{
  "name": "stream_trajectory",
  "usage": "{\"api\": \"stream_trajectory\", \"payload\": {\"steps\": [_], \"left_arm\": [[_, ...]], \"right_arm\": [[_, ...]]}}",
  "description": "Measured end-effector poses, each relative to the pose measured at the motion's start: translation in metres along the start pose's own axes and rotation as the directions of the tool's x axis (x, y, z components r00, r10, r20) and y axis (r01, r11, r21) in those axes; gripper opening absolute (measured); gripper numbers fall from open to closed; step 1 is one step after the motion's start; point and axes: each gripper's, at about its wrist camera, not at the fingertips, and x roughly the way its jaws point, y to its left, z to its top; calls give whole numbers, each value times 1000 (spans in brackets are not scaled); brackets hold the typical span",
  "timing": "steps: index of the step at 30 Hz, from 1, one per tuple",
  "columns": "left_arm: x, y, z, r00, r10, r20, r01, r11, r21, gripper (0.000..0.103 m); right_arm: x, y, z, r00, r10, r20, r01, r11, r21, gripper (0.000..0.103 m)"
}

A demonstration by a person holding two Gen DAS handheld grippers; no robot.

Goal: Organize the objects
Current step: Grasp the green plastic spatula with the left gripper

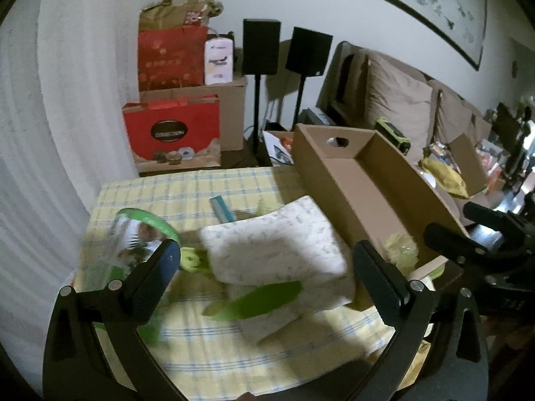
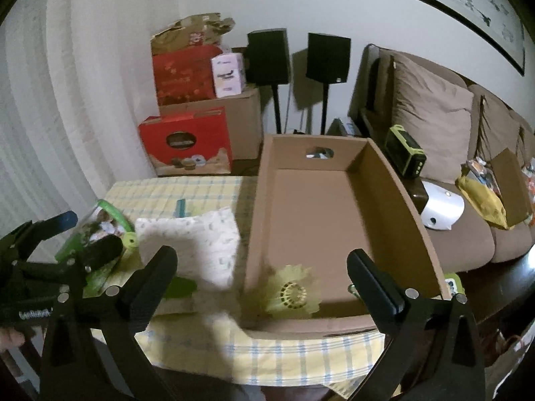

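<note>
- Cardboard box (image 2: 311, 220) on the desk (image 2: 187, 193): yellow flower-shaped thing (image 2: 292, 292) inside, near corner.
- White pillow (image 1: 274, 244) just beside the box (left).
- Left gripper (image 1: 264, 277), right gripper (image 2: 262, 277): jaws spread, pinching nothing.

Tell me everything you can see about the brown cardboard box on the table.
The cardboard box is a long, shallow, open-topped tray of plain brown card, with an oval hand hole cut in its far end wall. It sits upright on the yellow checked tablecloth, on the table's right side, beside the white patterned pillow. Inside, its floor is bare except for a pale yellow flower-shaped item lying at the near end. Neither gripper touches it.
</note>
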Motion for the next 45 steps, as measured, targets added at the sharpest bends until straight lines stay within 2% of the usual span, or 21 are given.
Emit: {"api": "stream_trajectory", "payload": {"steps": [3,13,16,23,27,37,45], "left_arm": [[-4,14,-2,1000,20,10,-20,1000,7,103],[20,29,-39,996,35,-78,-31,998,54,103],[30,25,-50,994,-5,-108,12,998,57,103],[54,9,-65,990,-29,-140,47,991,128,102],[69,-3,-72,986,4,-165,30,979,204,98],[103,-18,-81,970,84,-230,-7,948,318,84],[117,-21,-84,961,73,-267,25,939,344,84]], "right_arm": [[-2,8,-2,1000,10,0,-10,1000,-13,102],[-6,25,-12,998,65,-13,-66,998,-17,102],[-9,24,-16,997,77,-16,-77,997,-4,102],[-15,15,-22,997,77,-18,-77,997,12,102],[-14,9,-26,996,82,-25,-82,996,26,102],[-10,-3,-32,995,86,-46,-84,995,60,102],[-5,-5,-35,994,87,-60,-82,994,69,102]]}}
